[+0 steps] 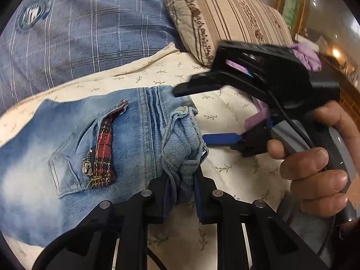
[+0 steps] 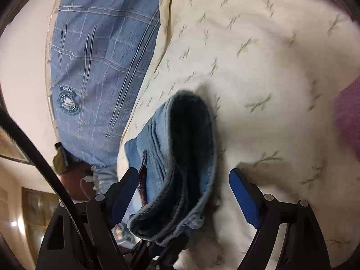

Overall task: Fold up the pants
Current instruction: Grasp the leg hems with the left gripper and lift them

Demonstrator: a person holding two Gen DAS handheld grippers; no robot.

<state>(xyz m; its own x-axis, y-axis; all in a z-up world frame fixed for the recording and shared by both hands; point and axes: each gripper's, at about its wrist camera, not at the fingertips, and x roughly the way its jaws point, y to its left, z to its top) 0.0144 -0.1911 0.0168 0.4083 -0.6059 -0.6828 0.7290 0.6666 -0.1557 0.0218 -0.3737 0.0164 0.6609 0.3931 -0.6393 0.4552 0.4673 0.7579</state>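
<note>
The left gripper point(image 1: 182, 193) is pointed down at the jeans point(image 1: 94, 153), and its jaws are clamped on a bunched fold of denim at the jeans' right edge. Just beyond that fold, to its right, the right gripper point(image 1: 195, 114) is seen side-on in the left wrist view, held in a hand point(image 1: 315, 164) whose fingers are wrapped round the grey handle. Its jaws are spread wide, one black finger point(image 1: 193, 87) lying over the jeans' far edge, the blue-padded one point(image 1: 221, 139) just beside the bunched fold; nothing is pinched between them.

The jeans are spread on a cream sheet point(image 1: 225, 103) printed with small sprigs. A plaid strap point(image 1: 104, 153) and a zip pull point(image 1: 86, 166) are shown on the jeans' pocket in the left view alone. Behind the jeans a blue checked cloth point(image 1: 90, 29) with a round badge is laid, and to its right a striped pillow point(image 1: 227, 18).

In the right wrist view, the jeans point(image 2: 180, 157) are seen end-on between the parted blue pads point(image 2: 244, 196), their dark opening gaping; contact with the pads cannot be told. Part of the left gripper is glimpsed beneath the denim. A purple cloth point(image 2: 348, 112) is shown well right of the jeans.
</note>
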